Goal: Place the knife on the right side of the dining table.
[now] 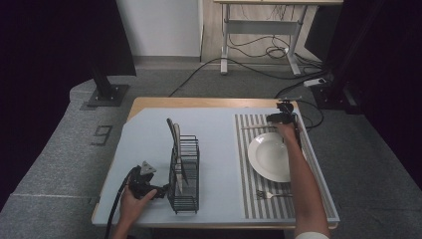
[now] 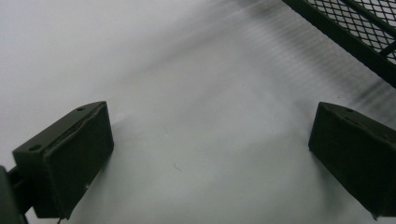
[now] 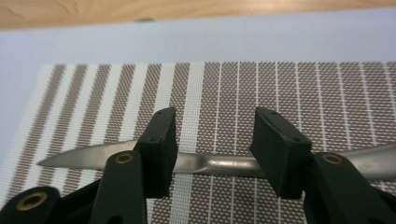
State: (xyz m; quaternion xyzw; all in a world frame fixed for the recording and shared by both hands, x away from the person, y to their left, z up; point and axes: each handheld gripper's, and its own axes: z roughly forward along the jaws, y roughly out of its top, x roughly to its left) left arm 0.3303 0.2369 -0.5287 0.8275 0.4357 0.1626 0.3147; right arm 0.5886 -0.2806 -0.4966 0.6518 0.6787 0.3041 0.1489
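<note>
On the tabletop (image 1: 149, 103) there is one striped mat (image 1: 251, 199), one white plate (image 1: 268, 157), one fork (image 1: 271, 194), one knife (image 1: 255, 128) and one black wire rack (image 1: 184, 174). The rack holds some tall utensils (image 1: 175, 142) that stand up out of it; they look like two or three, but I cannot count them for sure. A pale blue sheet (image 1: 149, 149) covers most of the wood.

The plate sits on the mat. The fork lies on the mat near the front edge, just below the plate. The knife lies across the far end of the mat, above the plate.

On the grey floor to the left there is a dark mark that looks like the number 9 (image 1: 102, 134). I see no other writing.

The left claw (image 1: 161, 190) rests on the blue sheet just beside the rack. In the left gripper view, the left claw (image 2: 210, 154) has its jaws wide apart with nothing between them, and a corner of the rack's mesh (image 2: 355, 28) shows at the top right.

The right claw (image 1: 273, 119) is at the far end of the mat. The right gripper view shows what the high view cannot: the right claw (image 3: 212, 151) has one jaw on each side of the knife (image 3: 210, 163), which passes between them. The jaws are part way apart, and I cannot tell if they squeeze it. The knife's point aims left in that view.
</note>
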